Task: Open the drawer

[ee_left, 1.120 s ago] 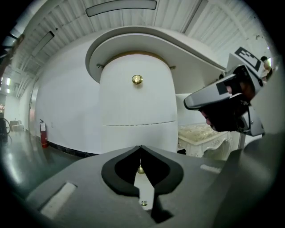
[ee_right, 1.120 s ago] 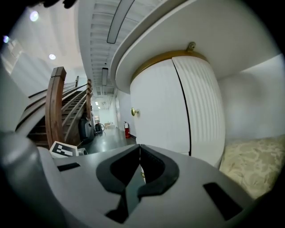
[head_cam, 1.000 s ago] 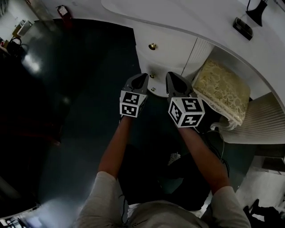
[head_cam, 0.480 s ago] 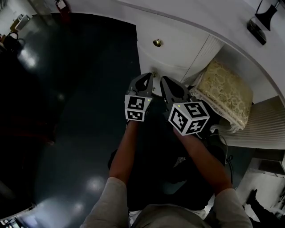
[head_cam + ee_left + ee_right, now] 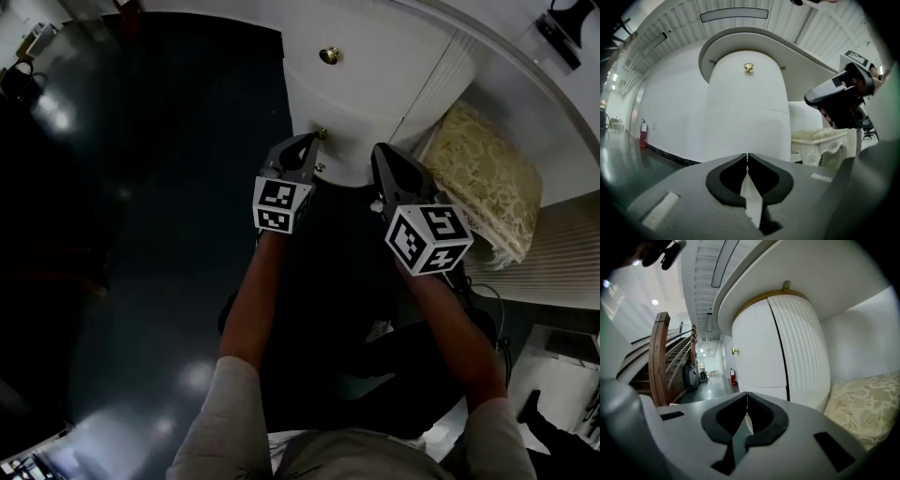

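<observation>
Head downward, gripper views level toward cabinet

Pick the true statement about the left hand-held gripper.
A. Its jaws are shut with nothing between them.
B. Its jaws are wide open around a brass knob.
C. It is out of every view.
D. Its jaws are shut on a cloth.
A: in the left gripper view the left hand-held gripper has its jaw tips together with nothing between them, and the brass knob sits well above on the white cabinet.
</observation>
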The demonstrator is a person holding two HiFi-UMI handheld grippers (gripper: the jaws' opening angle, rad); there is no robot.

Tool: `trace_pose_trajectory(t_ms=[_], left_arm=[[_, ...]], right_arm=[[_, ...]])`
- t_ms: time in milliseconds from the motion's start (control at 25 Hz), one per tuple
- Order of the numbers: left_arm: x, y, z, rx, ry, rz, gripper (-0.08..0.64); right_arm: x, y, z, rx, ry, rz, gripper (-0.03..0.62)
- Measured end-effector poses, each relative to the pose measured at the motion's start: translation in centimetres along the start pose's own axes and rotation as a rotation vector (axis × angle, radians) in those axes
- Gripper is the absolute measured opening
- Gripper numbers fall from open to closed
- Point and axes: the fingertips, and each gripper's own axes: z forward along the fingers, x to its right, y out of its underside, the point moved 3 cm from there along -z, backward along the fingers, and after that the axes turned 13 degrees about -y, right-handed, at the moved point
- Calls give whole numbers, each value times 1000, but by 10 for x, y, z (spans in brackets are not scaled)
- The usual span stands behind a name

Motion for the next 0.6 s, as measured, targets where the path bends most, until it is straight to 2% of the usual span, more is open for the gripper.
trace_pose_trajectory(t_ms=[80,200,480,600], left_arm=[[3,-5,1,7,-12,24,11],[5,-11,0,18,-52,83,12],[9,-12,-1,28,-6,54,37],[6,-13,0,31,-7,10,49]], right_arm=[[6,1,-1,4,13,30,15],[4,-3,9,-3,10,-17,15],[-7,7,15,-29,-2,-46,15],[-11,9,16,-37,-10,-66,15]])
